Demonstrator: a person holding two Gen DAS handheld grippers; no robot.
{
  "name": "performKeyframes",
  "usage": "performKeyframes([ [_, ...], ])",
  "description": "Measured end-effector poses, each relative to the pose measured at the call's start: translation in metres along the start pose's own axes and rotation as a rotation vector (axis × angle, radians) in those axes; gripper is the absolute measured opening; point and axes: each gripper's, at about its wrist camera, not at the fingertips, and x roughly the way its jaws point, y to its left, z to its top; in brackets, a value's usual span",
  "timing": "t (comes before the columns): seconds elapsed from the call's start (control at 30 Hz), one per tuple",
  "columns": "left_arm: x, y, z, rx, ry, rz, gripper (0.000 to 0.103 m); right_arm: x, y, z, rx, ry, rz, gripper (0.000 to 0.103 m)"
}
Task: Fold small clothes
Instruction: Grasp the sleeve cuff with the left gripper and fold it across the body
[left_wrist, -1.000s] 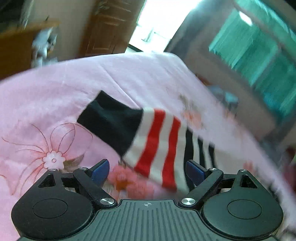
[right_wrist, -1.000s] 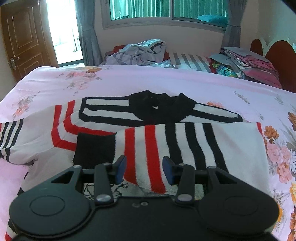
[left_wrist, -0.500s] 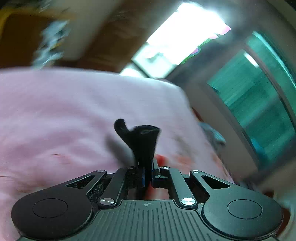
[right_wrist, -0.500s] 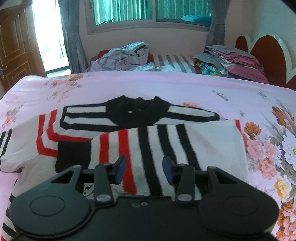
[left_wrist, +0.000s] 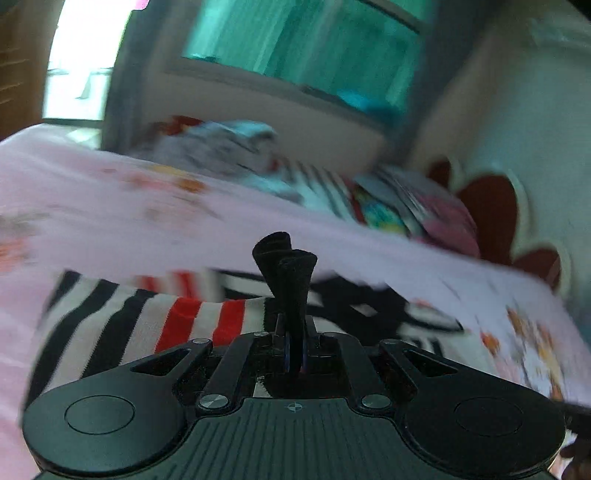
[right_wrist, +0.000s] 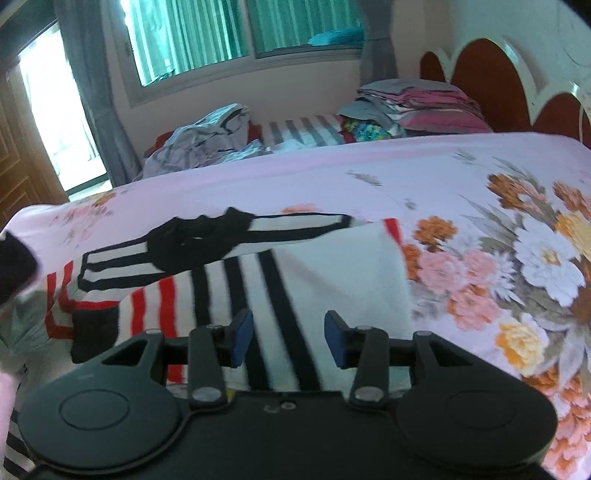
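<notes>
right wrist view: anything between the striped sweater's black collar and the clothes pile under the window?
Only bare pink floral bedsheet between the black collar of the striped knit sweater and the crumpled grey clothes pile, in the right wrist view.

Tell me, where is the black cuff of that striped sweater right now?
In the left wrist view, the black cuff is pinched in the shut left tool, lifted above the striped sweater on the pink bedsheet.
</notes>
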Motion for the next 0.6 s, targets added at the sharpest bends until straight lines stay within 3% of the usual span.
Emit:
performKeyframes([
  [0.17,0.048,-0.086,-0.01,0.174,0.129,-0.024,0.005,-0.007,-0.035,-0.001,0.106,-0.008,0.005,0.042],
  [0.33,0.079,-0.133,-0.034,0.249,0.259,-0.019,0.006,-0.012,-0.057,-0.003,0.147,0.004,0.015,0.043],
  [0.37,0.081,-0.14,-0.039,0.262,0.265,-0.027,0.03,-0.013,-0.061,-0.003,0.152,0.007,0.02,0.044],
  [0.4,0.078,-0.142,-0.041,0.266,0.26,-0.06,0.066,-0.014,-0.063,-0.003,0.157,0.01,0.025,0.045],
  [0.43,0.076,-0.145,-0.042,0.257,0.255,-0.119,0.08,-0.014,-0.066,-0.003,0.165,0.015,0.037,0.045],
  [0.47,0.065,-0.147,-0.042,0.254,0.234,-0.131,0.085,-0.013,-0.067,-0.002,0.17,0.021,0.051,0.047],
  [0.6,0.017,-0.133,-0.035,0.31,0.091,-0.06,0.085,-0.001,-0.061,0.001,0.19,0.051,0.126,0.047],
])
